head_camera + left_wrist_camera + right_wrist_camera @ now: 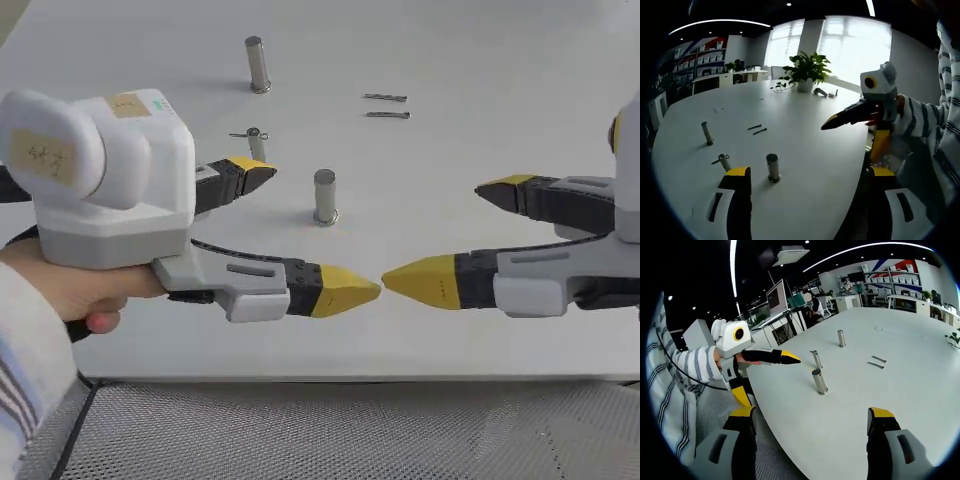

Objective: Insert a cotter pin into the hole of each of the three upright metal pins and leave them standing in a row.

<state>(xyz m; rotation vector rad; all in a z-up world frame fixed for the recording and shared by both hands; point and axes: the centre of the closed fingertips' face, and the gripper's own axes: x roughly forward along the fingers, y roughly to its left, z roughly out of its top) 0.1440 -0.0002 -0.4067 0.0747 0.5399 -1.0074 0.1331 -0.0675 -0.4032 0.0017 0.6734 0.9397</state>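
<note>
One pin [257, 143] cottered, two pins [325, 196] and two loose cotters [385, 97] to go; left gripper [322, 231] and right gripper [432, 234] both gaping, empty.

An open-plan office: a large white desk [805, 130] carries a potted plant [807, 70] before bright windows [855, 45]. Shelves [705, 55] with red and blue wall graphics line the far wall, a monitor [776, 297] stands on another workstation, and long light strips [733, 265] cross the dark ceiling.
</note>
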